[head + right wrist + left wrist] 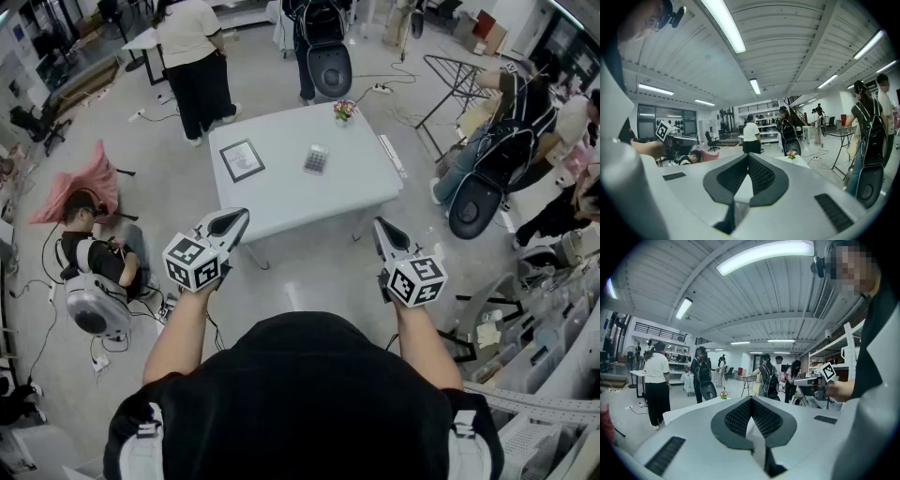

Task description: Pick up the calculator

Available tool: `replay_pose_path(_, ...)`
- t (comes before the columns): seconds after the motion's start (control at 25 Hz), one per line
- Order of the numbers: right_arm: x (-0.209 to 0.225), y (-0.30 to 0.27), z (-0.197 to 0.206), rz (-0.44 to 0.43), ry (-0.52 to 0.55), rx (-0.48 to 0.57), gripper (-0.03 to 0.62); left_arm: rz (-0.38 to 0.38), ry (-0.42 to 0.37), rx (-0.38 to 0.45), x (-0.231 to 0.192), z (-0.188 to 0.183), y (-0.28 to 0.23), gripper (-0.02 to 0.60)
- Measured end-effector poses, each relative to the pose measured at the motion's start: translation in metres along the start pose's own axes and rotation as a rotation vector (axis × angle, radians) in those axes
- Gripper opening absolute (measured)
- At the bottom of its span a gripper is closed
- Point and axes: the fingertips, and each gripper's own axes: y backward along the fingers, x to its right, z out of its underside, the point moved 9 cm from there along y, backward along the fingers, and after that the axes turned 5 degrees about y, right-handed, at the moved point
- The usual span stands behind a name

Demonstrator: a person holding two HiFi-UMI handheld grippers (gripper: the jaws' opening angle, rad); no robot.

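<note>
"Calculator (316, 159), small, flat and grey with rows of keys: where does it lie?" asks one.

"Flat on the white rectangular table (281, 202), near its middle, well ahead of both tools. It is probably light, stiff and a little slippery, so pinching across its long edges looks safest."

"And the tongs?"

"The left gripper (240, 217) and right gripper (381, 227) hover short of the table, jaws pressed together on nothing. Either would need to widen first."

"Obstacles?"

"None close. A dark-framed picture (242, 159) lies to its left and a little flower pot (344, 111) beyond, each apart from it."

left gripper (236, 219) shut, right gripper (382, 228) shut
</note>
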Motion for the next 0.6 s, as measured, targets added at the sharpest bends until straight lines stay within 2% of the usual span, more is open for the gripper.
replay_pose_path(0.6,0.055,0.045,0.012,-0.012,-0.045,0.039,0.011,-0.021,0.006,-0.039,0.065,0.01,-0.035,0.017)
